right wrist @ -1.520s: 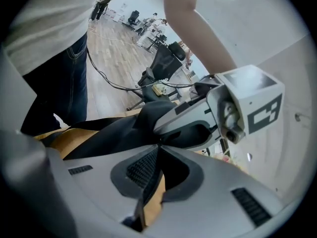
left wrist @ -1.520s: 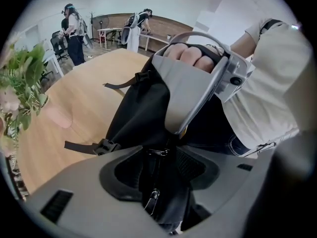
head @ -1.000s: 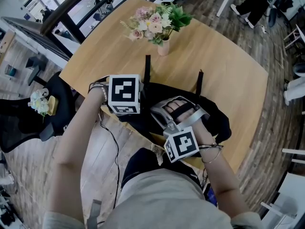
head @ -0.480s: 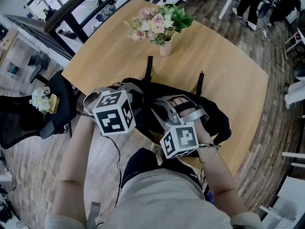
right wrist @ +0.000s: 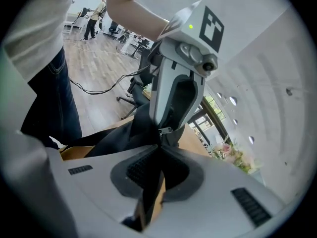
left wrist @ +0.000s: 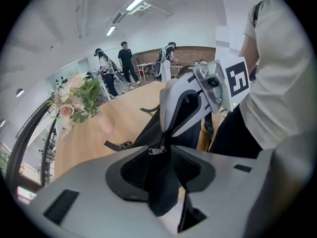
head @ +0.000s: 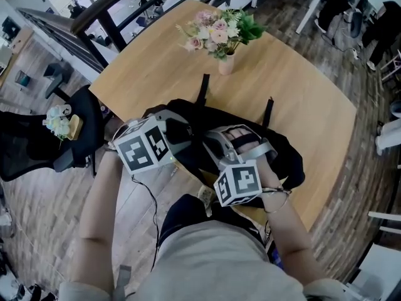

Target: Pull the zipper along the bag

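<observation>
A black bag [head: 279, 148] lies at the near edge of the wooden table [head: 301, 99]. My two grippers meet tip to tip over its top seam. The left gripper [left wrist: 161, 157] has a thick fold of black fabric between its pads, and its jaws are opening slightly. A small metal zipper pull [left wrist: 157, 151] sits right at its fingertips. The right gripper [right wrist: 159, 150] is shut on a thin black fold, with the zipper pull [right wrist: 166, 130] just past its tips. In the head view the left gripper [head: 193, 140] comes from the left and the right gripper [head: 212, 148] from the near side.
A vase of flowers [head: 222, 36] stands at the table's far side. Two bag straps [head: 203, 86] trail toward it. A black chair [head: 37, 149] is left of the table, and a cable [head: 147, 193] hangs by my left arm. People stand far off [left wrist: 124, 58].
My left gripper has tilted and swung down and to the left, its marker cube now lower at the bag's left end. The right gripper has stayed put.
</observation>
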A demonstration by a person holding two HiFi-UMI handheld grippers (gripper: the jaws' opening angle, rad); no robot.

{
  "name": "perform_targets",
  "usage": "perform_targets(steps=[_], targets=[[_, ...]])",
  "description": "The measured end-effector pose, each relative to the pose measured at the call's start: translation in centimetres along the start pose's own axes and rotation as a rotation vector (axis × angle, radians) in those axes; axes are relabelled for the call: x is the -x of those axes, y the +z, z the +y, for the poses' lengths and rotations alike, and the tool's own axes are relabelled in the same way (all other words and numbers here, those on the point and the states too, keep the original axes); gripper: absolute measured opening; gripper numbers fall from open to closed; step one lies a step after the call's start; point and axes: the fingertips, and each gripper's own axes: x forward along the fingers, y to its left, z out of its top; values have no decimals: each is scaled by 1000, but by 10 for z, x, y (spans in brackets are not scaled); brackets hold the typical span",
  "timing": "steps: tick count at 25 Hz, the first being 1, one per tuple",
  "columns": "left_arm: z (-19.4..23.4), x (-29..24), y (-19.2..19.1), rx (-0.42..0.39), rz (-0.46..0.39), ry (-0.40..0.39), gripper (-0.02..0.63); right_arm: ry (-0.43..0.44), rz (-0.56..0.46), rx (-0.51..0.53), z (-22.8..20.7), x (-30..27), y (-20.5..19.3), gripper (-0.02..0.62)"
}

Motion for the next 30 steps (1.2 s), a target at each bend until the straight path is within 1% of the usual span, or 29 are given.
perform_targets(steps=[2, 4, 6, 7, 9, 12, 15, 17, 19, 23, 27, 29, 30], targets=[[-1, 1, -3, 13, -2, 21, 147, 1, -1, 4, 1, 0, 0, 26], [2, 4, -2, 38, -25, 65, 135, 1, -2, 10, 2, 0, 0, 26], [6, 9, 0, 69, -58, 119, 74, 1, -1, 14, 4, 0, -2, 26], [6, 11, 0, 88, -69, 135, 54, 1, 1, 14, 4, -1, -2, 26], [2, 13, -3, 127, -77, 135, 51, 1, 2, 12, 4, -1, -3, 26], [-9, 10, -12, 161, -76, 123, 51, 2, -2, 8, 4, -2, -3, 26], [-8, 10, -14, 174, -95, 176, 51, 6, -3, 11, 3, -2, -2, 26], [-6, 10, -15, 132, -83, 230, 51, 7, -5, 6, 3, -1, -2, 26], [-6, 7, -15, 77, -60, 266, 54, 9, -4, 1, 3, 0, -2, 26], [-7, -1, -16, -3, -30, 296, 54, 14, 2, 0, 5, 0, -4, 26], [-6, -5, -18, -131, 31, 334, 51, 20, 1, -4, 7, 0, -4, 26], [-6, -5, -17, -156, 37, 344, 35, 23, -1, -23, 5, 0, -4, 26], [-5, -3, -17, -147, 30, 341, 28, 24, -3, -33, 4, 0, -4, 26]])
